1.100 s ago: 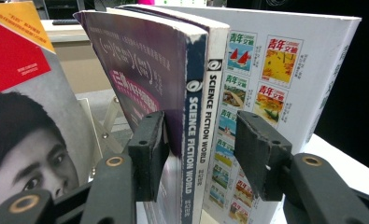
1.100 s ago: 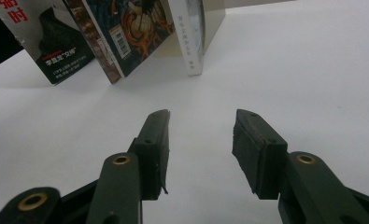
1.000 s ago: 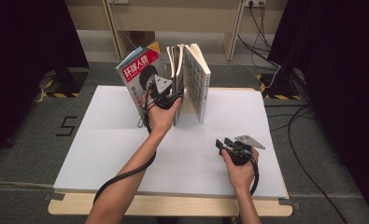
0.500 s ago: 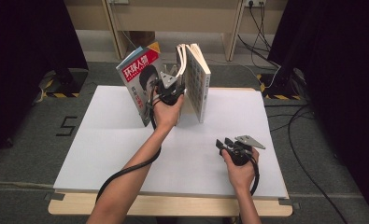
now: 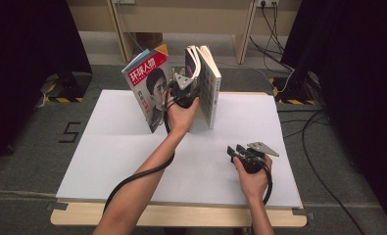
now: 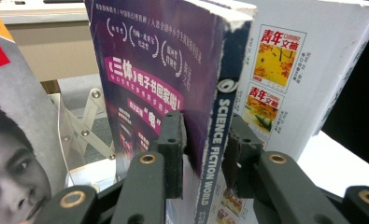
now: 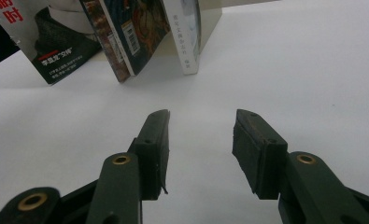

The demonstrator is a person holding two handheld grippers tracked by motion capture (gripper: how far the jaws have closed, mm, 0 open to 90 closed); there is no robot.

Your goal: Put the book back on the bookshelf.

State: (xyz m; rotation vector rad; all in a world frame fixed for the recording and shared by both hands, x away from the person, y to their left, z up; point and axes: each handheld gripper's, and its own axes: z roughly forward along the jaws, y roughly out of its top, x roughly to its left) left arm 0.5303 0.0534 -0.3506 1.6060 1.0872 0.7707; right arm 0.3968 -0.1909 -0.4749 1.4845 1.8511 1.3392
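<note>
Three publications stand upright at the back of the white table (image 5: 132, 147): a red-titled magazine (image 5: 149, 90) with a face on its cover, a purple science-fiction magazine (image 5: 190, 58) and a thick white one (image 5: 209, 88). My left gripper (image 5: 183, 88) has just been closing and is now shut on the purple magazine (image 6: 163, 60), its jaws pinching the cover and spine edge (image 6: 205, 149). The red magazine (image 6: 14, 154) leans at the left and the white one (image 6: 285, 70) at the right. My right gripper (image 5: 233, 151) rests low on the table, open (image 7: 201, 135), with nothing between its fingers.
A folding metal book rack (image 6: 86, 126) shows behind the magazines. From the right gripper view the magazines' lower edges (image 7: 126, 28) stand ahead on the table. Wooden furniture legs and cables lie beyond the far edge (image 5: 269, 29).
My left gripper's jaws have closed onto the purple magazine, and the hand has shifted slightly right with it, bending its top toward the white one. The right hand has not moved.
</note>
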